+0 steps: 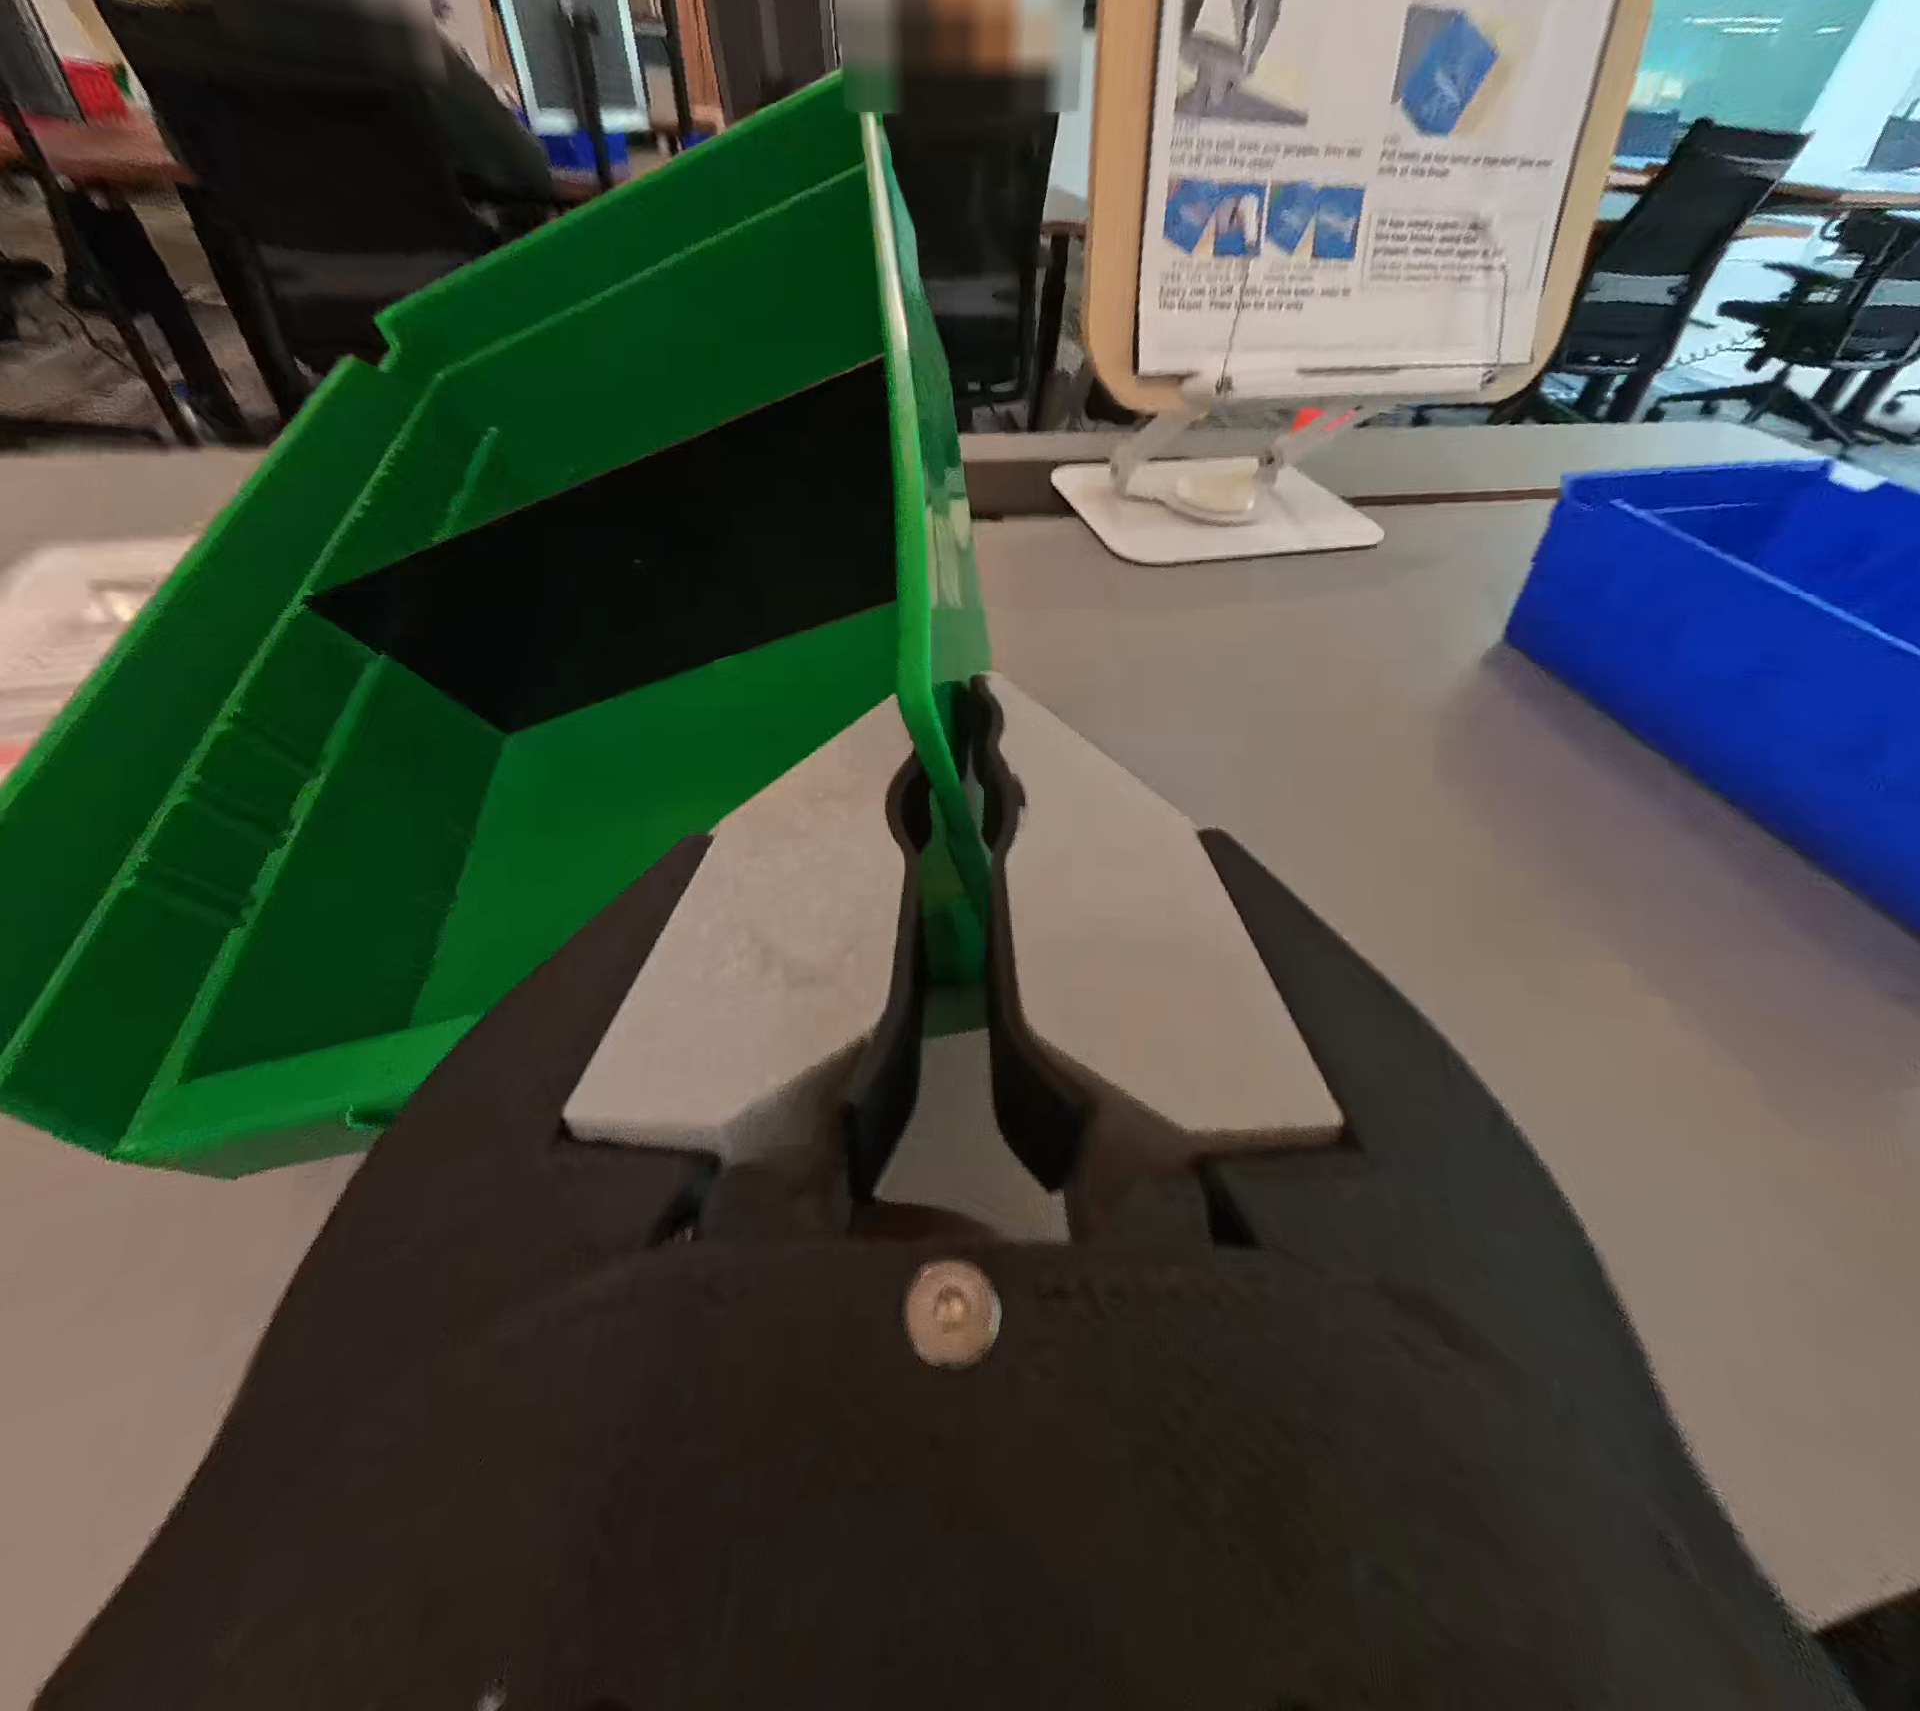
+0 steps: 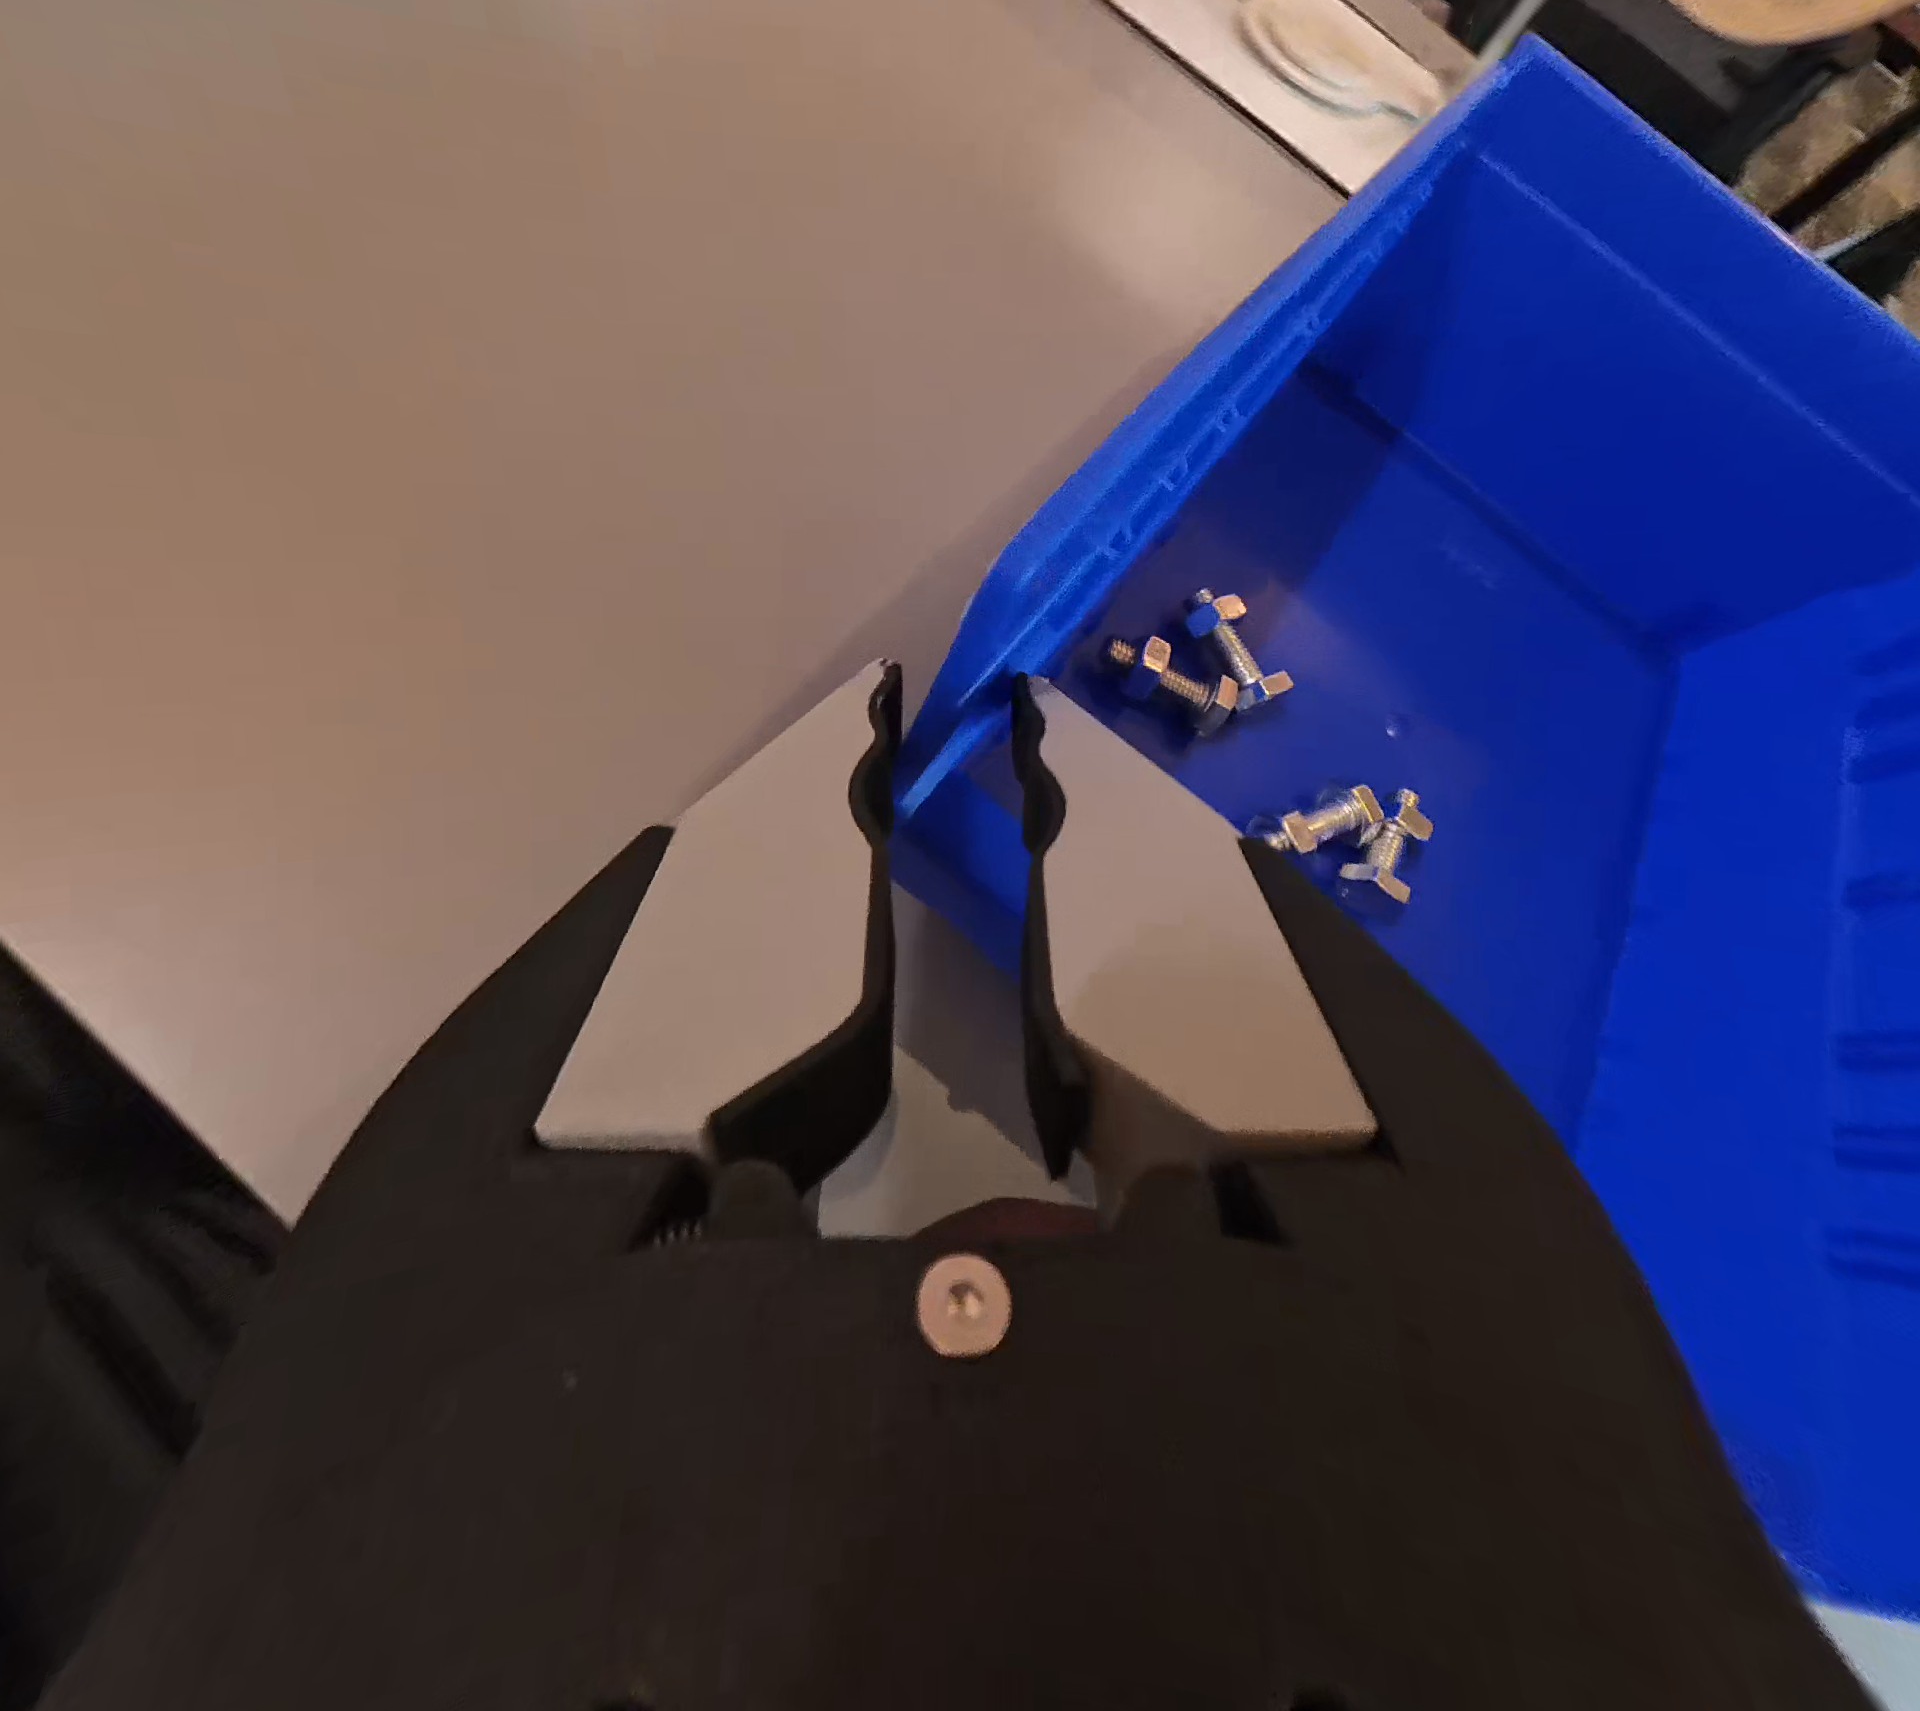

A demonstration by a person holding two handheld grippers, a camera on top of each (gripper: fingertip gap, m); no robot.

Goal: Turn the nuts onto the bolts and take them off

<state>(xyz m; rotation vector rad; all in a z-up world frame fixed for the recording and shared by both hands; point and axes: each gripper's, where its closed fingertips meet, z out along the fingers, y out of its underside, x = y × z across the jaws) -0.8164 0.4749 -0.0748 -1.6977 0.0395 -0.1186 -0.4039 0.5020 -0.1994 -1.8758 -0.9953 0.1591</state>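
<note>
Bolts with nuts on them [image 2: 1205, 674], small silvery steel ones, lie in two loose clusters on the floor of the blue plastic bin [image 2: 1558, 726]; we count a pair near its left wall and a second pair [image 2: 1356, 840] closer to us. The blue plastic bin stands on the grey worktop [image 2: 520, 311]. We see the right hand-held gripper [image 2: 951, 695] with its black fingers straddling the bin's near left wall, a gap on either side, so it is released. The left hand-held gripper [image 1: 961, 731] is clenched on the right side wall of a green plastic bin [image 1: 623, 830], which is tilted up off the worktop and shows a black liner strip [image 1: 644, 549] inside. Behind stands a white-based stand with a printed instruction sheet [image 1: 1361, 103].
</note>
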